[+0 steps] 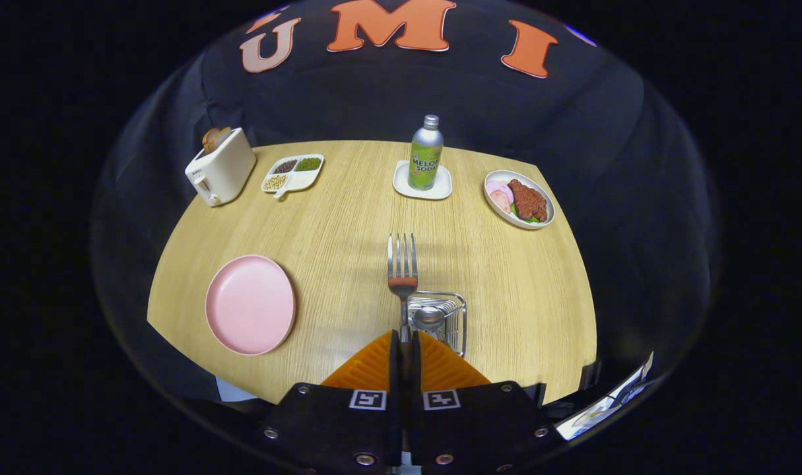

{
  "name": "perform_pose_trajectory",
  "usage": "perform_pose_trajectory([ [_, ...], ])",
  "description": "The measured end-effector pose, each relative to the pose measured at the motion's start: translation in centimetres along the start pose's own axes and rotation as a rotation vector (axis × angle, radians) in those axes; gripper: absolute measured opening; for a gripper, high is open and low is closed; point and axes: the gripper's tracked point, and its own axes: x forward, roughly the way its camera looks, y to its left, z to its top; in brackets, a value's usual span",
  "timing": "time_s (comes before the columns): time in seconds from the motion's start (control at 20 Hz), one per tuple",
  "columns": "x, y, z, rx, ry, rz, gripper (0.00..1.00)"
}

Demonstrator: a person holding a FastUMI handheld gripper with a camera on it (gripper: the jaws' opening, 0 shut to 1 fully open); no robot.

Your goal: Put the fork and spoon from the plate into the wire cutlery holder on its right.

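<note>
My gripper (404, 338) is shut on the handle of a metal fork (401, 262), whose tines point away from me over the wooden table (348, 224). Just beneath and right of the fingers stands the wire cutlery holder (448, 316), and the spoon (429, 318) rests inside it with its bowl showing. The fork's head hangs above the holder's far left rim. To the left of the holder lies the pink plate (250, 304), with nothing on it.
At the back of the table are a white toaster (220, 167) with bread, a divided dish of beans (294, 173), a soda bottle (426, 154) on a white coaster, and a plate of meat (519, 198) at the right.
</note>
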Motion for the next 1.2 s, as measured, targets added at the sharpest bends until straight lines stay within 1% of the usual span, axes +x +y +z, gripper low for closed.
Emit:
perform_pose_trajectory([
  [0.2,-0.1,-0.6,-1.5,-0.037,0.067,-0.015,0.06],
  [0.5,-0.4,-2.1,-2.5,-0.099,0.146,-0.055,0.06],
  [0.7,-0.5,-2.7,-2.8,-0.142,0.165,-0.074,0.07],
  [0.95,0.2,-2.7,-3.5,-0.147,0.200,-0.072,0.07],
  [1.2,1.2,-3.2,-3.3,-0.123,0.187,-0.091,0.08],
])
